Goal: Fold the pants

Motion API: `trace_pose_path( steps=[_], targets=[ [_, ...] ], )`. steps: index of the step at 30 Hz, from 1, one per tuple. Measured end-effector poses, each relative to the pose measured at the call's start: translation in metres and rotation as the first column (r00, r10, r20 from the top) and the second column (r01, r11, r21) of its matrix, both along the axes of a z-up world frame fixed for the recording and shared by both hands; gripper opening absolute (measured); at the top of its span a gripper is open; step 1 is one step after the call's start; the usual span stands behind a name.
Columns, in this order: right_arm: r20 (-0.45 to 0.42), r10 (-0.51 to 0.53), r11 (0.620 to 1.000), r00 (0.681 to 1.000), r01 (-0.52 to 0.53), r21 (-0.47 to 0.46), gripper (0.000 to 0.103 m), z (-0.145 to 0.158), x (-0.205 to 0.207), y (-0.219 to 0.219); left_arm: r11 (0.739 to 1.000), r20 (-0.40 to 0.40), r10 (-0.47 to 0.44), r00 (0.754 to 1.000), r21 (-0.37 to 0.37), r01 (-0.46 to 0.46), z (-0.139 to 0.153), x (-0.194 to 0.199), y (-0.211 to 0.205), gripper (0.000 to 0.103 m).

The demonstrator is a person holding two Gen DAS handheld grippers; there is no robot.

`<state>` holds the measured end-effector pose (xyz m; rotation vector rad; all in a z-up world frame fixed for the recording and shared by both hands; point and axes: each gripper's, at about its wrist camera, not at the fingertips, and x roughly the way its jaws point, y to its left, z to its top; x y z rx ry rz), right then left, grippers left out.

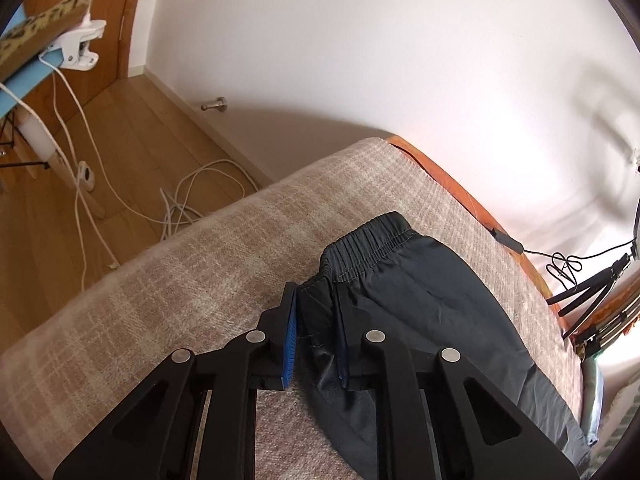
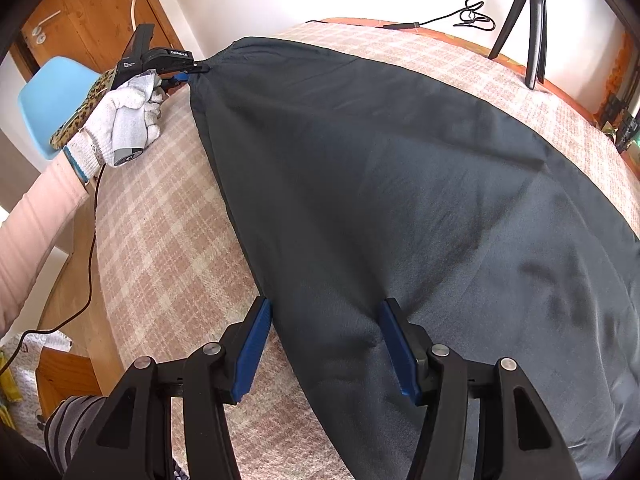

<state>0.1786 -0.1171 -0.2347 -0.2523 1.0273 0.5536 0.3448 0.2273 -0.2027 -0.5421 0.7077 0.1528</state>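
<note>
Dark grey pants (image 2: 420,200) lie flat on a checked beige blanket (image 2: 160,220), their elastic waistband (image 1: 368,242) at the far end. My left gripper (image 1: 316,308) is shut on the waistband corner, with fabric pinched between its blue pads; it also shows far left in the right wrist view (image 2: 192,72), held by a gloved hand. My right gripper (image 2: 326,320) is open, its blue pads astride the near left edge of the pants leg, touching the fabric without pinching it.
A black tripod (image 2: 528,20) and a black cable (image 2: 472,12) stand at the bed's far orange edge (image 1: 452,184). A blue chair (image 2: 52,96), white cables (image 1: 180,200) and a wooden floor (image 1: 120,128) lie left of the bed.
</note>
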Motion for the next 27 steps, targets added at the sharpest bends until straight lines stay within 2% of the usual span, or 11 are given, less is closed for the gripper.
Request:
trace_pose_path(
  steps=[3,6,8,12,14,17,19,22,23,24,27],
  targets=[
    [-0.01,-0.004,1.0,1.0,0.004,0.013,0.059,0.0,-0.001,-0.004,0.997,0.047,-0.016,0.999,0.081,0.012,0.016,-0.002,-0.014,0.013],
    [-0.035,-0.02,0.998,0.999,0.022,0.063,0.058,0.003,0.0,-0.013,0.974,0.1,-0.085,0.991,0.217,0.062,0.038,-0.008,-0.043,0.013],
    [-0.05,-0.047,0.992,0.998,0.053,0.116,0.058,0.009,0.002,-0.023,0.946,0.133,-0.163,0.978,0.304,0.116,0.052,-0.018,-0.069,0.013],
    [-0.03,-0.091,0.974,0.995,0.095,0.204,0.058,0.027,0.008,-0.042,0.857,0.158,-0.32,0.934,0.469,0.215,0.067,-0.042,-0.13,0.013],
    [-0.019,-0.123,0.962,0.992,0.124,0.244,0.059,0.038,0.016,-0.05,0.796,0.145,-0.4,0.905,0.545,0.264,0.066,-0.054,-0.161,0.013],
    [-0.023,-0.165,0.932,0.986,0.163,0.324,0.063,0.055,0.034,-0.061,0.678,0.085,-0.514,0.854,0.649,0.344,0.055,-0.073,-0.207,0.013],
    [-0.032,-0.179,0.909,0.983,0.178,0.378,0.065,0.063,0.047,-0.066,0.578,0.024,-0.577,0.817,0.718,0.387,0.043,-0.085,-0.236,0.013],
    [-0.054,-0.183,0.877,0.982,0.188,0.441,0.067,0.069,0.067,-0.066,0.392,-0.071,-0.648,0.758,0.823,0.412,0.021,-0.108,-0.274,0.013],
    [-0.066,-0.178,0.87,0.982,0.188,0.456,0.068,0.07,0.075,-0.064,0.343,-0.096,-0.666,0.74,0.841,0.419,0.015,-0.114,-0.284,0.013],
    [-0.082,-0.172,0.864,0.982,0.19,0.465,0.068,0.067,0.082,-0.058,0.307,-0.117,-0.681,0.723,0.851,0.427,0.01,-0.12,-0.291,0.013],
    [-0.142,-0.144,0.846,0.979,0.196,0.496,0.069,0.057,0.103,-0.043,0.234,-0.149,-0.7,0.699,0.876,0.421,0.002,-0.131,-0.304,0.013]
  ],
)
